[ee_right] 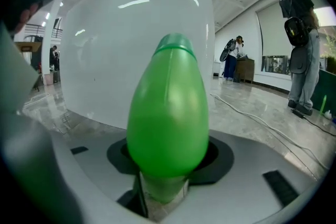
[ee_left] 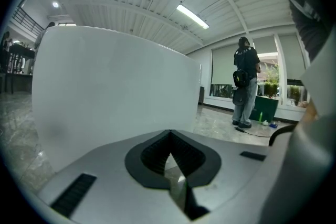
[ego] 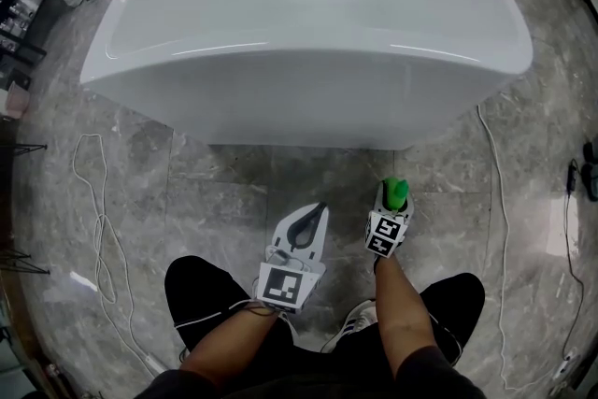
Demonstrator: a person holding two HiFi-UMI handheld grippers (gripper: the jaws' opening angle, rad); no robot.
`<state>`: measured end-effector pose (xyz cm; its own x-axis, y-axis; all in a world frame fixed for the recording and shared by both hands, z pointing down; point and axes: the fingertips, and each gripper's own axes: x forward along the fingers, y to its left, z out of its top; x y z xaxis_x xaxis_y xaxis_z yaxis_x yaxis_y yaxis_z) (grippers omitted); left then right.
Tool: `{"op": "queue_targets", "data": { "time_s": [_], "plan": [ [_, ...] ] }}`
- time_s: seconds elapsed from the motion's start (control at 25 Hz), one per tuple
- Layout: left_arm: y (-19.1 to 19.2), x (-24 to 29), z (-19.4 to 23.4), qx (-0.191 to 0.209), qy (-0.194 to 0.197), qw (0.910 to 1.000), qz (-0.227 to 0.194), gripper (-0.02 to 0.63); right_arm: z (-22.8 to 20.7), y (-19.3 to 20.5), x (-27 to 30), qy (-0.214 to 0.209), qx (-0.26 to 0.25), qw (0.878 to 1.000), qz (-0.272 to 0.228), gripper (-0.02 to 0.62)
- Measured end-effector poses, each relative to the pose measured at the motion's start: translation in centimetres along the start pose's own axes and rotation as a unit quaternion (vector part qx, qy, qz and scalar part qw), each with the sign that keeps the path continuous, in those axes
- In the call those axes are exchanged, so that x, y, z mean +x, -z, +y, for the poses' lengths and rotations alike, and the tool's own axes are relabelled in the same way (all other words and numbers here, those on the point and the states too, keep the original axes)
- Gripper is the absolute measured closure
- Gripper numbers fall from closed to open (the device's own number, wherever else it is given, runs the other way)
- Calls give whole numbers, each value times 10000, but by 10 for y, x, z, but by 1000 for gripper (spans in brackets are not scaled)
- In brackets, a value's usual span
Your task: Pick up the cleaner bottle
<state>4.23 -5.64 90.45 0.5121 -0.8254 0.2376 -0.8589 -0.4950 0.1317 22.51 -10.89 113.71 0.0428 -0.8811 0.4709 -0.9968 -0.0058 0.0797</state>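
Observation:
The cleaner bottle [ego: 397,192] is bright green with a rounded top and stands upright over the grey marble floor, just in front of the white bathtub [ego: 308,61]. My right gripper [ego: 391,206] is shut on it. In the right gripper view the bottle [ee_right: 168,113] fills the space between the jaws, and its lower part is seated in the right gripper [ee_right: 167,176]. To its left my left gripper [ego: 321,210] is shut with nothing in it. In the left gripper view the left gripper [ee_left: 171,140] has its tips meeting and faces the tub wall [ee_left: 115,86].
A white cable [ego: 92,201] loops over the floor at the left, and another cable [ego: 501,201] runs down the right. The holder's knees and a shoe [ego: 353,324] are below the grippers. People stand far off by the windows [ee_left: 245,86].

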Motion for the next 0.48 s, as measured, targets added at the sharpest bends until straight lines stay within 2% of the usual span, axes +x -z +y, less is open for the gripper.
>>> {"op": "queue_targets", "data": {
  "time_s": [0.04, 0.28, 0.48],
  "plan": [
    [1, 0, 0, 1, -2, 10000, 17, 600, 0, 1, -1, -5, -2, 10000, 6, 387],
    [0, 10, 7, 130, -197, 9997, -93, 600, -2, -1, 1, -156, -95, 9996, 216, 396],
    [-6, 13, 18, -399, -344, 9986, -20, 600, 2, -26, -8, -336, -278, 9989, 151, 397]
  ]
}}
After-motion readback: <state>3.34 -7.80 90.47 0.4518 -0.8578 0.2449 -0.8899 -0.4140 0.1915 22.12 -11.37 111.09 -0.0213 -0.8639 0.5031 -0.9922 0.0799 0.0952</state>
